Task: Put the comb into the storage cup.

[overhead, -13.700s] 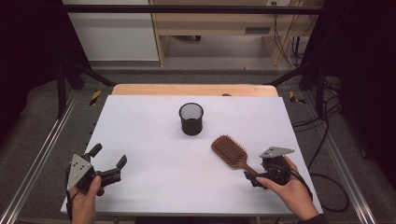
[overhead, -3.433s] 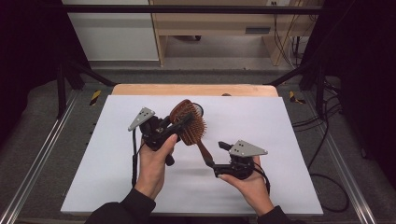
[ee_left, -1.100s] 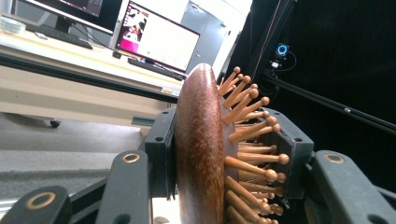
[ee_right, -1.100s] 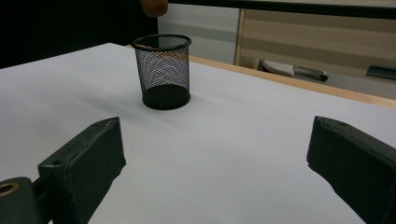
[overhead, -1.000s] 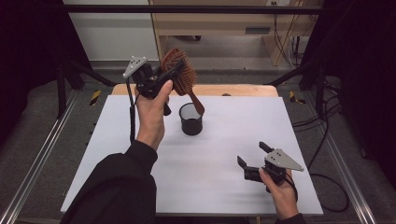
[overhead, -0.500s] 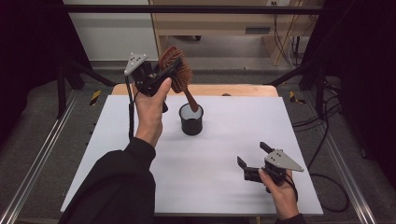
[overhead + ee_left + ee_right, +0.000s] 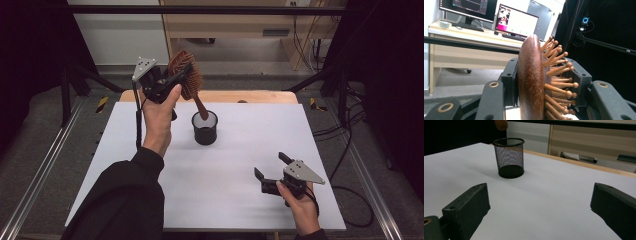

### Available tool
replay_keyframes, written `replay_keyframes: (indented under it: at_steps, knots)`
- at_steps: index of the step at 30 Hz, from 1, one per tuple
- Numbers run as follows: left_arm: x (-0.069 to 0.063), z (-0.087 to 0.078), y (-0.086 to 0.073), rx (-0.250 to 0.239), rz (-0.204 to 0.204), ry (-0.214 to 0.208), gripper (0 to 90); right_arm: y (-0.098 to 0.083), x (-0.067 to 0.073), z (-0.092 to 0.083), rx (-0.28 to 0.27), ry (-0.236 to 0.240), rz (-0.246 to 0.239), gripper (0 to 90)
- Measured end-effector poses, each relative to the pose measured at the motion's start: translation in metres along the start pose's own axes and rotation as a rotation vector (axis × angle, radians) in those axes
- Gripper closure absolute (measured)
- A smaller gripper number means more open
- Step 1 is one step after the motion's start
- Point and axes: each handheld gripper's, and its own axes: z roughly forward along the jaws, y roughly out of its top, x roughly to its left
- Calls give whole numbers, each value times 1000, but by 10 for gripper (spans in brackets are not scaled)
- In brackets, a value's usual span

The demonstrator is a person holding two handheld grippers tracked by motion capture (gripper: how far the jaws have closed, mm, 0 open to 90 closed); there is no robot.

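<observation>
Surface: white table top point(image 7: 220, 180) on my screen, wooden strip along its far edge, dark curtains at both sides, a desk with monitors point(image 7: 499, 17) beyond.
Left gripper point(image 7: 167, 85): I have it raised at about 11 o'clock from the table's middle, above the far edge; its jaws are clamped on the head of the wooden hairbrush point(image 7: 186, 75).
Hairbrush: held nearly upright, head up, handle slanting down toward 5 o'clock. In the left gripper view I see its brown back against one pad and the wooden bristles point(image 7: 556, 75) against the other.
Handle tip: at the mouth of the black mesh cup point(image 7: 205, 128); I cannot tell whether it touches the rim.
Mesh cup: upright on the table, just past centre toward 12 o'clock.
Right gripper point(image 7: 272, 175): low at about 4 o'clock, well apart from the cup, jaws spread wide with only bare table between them.
</observation>
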Motion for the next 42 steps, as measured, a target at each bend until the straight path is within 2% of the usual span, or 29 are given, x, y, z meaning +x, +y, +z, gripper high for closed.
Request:
replay_keyframes:
  at_steps: [23,32,42]
  knots:
    - [3,8,-11,22,7,-2,506,0,1,0,-4,13,15,29]
    - [10,10,-19,31,2,13,506,0,2,0,-12,19,28,30]
    - [18,22,-31,57,2,17,505,0,2,0,-10,23,28,31]
